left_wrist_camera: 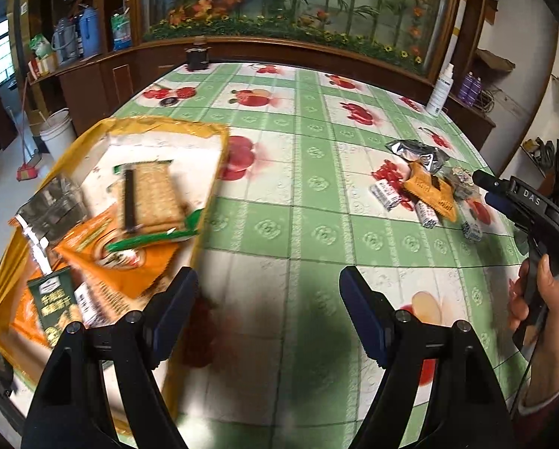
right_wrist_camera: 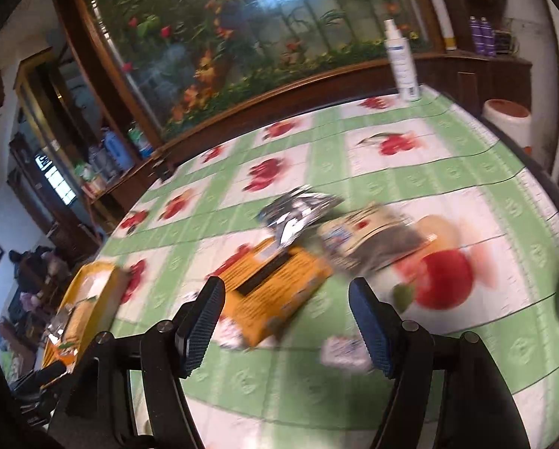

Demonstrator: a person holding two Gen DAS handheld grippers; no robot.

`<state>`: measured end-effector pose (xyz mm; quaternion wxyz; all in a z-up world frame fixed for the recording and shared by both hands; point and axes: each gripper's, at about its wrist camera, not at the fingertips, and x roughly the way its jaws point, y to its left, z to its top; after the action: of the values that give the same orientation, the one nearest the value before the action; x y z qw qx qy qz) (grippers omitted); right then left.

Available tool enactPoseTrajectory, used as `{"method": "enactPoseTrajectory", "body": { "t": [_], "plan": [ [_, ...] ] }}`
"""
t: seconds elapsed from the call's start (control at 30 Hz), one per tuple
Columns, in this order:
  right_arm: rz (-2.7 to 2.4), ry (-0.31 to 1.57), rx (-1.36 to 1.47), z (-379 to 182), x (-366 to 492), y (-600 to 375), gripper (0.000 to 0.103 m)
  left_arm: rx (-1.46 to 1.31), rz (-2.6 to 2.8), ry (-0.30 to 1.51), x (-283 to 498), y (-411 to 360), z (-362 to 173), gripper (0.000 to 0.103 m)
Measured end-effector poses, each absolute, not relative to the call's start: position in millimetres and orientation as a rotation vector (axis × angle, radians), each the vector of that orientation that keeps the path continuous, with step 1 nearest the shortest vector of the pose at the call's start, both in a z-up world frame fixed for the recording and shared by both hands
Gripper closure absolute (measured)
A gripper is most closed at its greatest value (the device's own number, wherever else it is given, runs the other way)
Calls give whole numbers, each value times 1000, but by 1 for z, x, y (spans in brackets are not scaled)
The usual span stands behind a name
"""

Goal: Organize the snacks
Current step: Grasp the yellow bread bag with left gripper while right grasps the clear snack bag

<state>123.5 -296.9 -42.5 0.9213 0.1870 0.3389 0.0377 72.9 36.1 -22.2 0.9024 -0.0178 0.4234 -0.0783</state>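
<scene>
A yellow tray (left_wrist_camera: 204, 127) on the left of the table holds several snack packs: a cracker pack (left_wrist_camera: 150, 196), orange packets (left_wrist_camera: 107, 258) and a silver pouch (left_wrist_camera: 51, 205). My left gripper (left_wrist_camera: 268, 299) is open and empty, just right of the tray's near corner. A loose pile lies on the right: an orange packet (left_wrist_camera: 431, 191), a silver pouch (left_wrist_camera: 418, 151) and small white packs (left_wrist_camera: 384, 194). My right gripper (right_wrist_camera: 285, 321) is open and empty, just short of the orange packet (right_wrist_camera: 279, 292); the silver pouch (right_wrist_camera: 298, 213) and a beige pack (right_wrist_camera: 369, 239) lie beyond. The view is blurred.
The table has a green checked cloth with fruit prints (left_wrist_camera: 298, 232). A white spray bottle (right_wrist_camera: 403, 60) stands at the far right edge and a dark jar (left_wrist_camera: 197, 58) at the far edge. Wooden cabinets and a glass flower display stand behind. The tray also shows far left (right_wrist_camera: 92, 280).
</scene>
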Motion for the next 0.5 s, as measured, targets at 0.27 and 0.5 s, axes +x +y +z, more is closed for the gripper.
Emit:
{"method": "enactPoseTrajectory", "body": {
  "t": [0.27, 0.5],
  "plan": [
    [-35, 731, 443, -51, 144, -334, 25, 43, -351, 858, 113, -44, -14, 25],
    [-82, 786, 490, -58, 166, -337, 19, 174, -513, 853, 145, -114, -18, 25]
  ]
}}
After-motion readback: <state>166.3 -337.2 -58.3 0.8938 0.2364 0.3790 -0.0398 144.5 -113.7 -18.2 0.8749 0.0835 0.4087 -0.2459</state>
